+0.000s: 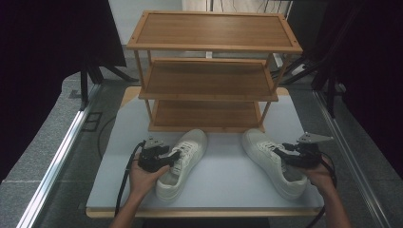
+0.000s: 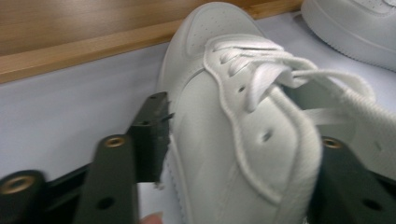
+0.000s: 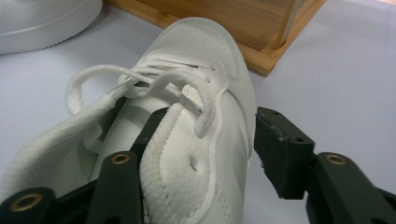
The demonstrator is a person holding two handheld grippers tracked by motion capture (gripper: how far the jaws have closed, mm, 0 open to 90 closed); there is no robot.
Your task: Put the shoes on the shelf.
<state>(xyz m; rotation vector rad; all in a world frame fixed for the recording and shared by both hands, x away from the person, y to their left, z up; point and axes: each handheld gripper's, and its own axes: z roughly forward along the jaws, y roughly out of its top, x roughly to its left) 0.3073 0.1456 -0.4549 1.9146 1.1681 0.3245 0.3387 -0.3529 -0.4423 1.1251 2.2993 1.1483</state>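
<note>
Recording lab, black curtains [image 1: 43, 42], tripod legs [image 1: 95, 73], aluminium table rails [image 1: 57, 161]

Black grippers [image 1: 177, 154], brass-ringed screw holes, grey plates, black cables

high view: above the near table edge, facing forward and down at the wooden rack [image 1: 209, 71]
left gripper view: close on left shoe [image 2: 233, 130]
right gripper view: close on right shoe [image 3: 187, 116]
shared: both shoes, rack base

The left shoe's [image 2: 243, 135] heel runs off the frame's bottom edge.
</note>
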